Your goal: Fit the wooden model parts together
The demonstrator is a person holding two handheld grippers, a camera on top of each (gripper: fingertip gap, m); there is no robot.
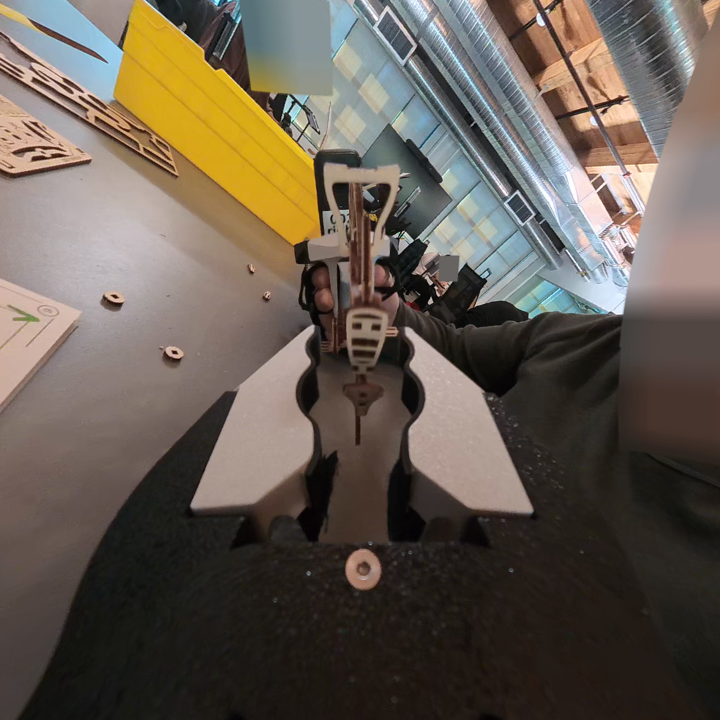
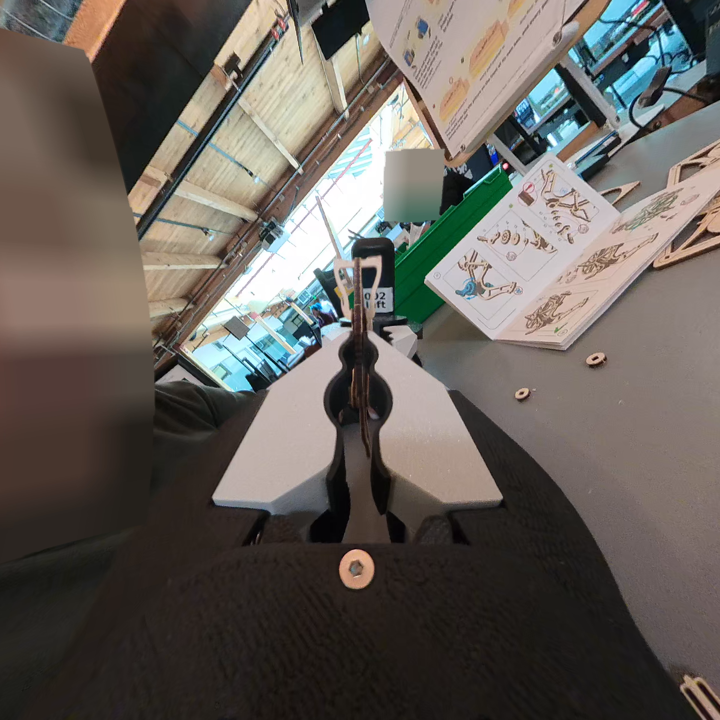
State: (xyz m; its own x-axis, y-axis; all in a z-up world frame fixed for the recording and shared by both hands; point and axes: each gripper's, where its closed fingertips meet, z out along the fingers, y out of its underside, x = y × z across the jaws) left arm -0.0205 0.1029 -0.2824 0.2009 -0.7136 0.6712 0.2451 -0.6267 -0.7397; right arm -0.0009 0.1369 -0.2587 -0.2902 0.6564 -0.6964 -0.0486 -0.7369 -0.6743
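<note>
Pinching wooden model (image 2: 360, 393) edge-on, right fingers (image 2: 428, 436) — left fingers (image 1: 265, 420) spread around its end.

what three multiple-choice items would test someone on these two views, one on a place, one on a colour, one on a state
1. In the right wrist view, where is the booklet?
A. open on the table, right of the right gripper
B. on a chair
C. on the floor

2. In the left wrist view, what colour is the bin?
A. red
B. yellow
C. blue

3. The right gripper is:
A. wide open and empty
B. shut on a cup
C. shut on the model

Answers:
1 A: its open pages rest on the grey tabletop to the right of the fingers.
2 B: the bin's long wall beside the table is bright yellow.
3 C: the fingers are nearly together, with the thin wooden piece pinched edge-on between the tips.
</note>
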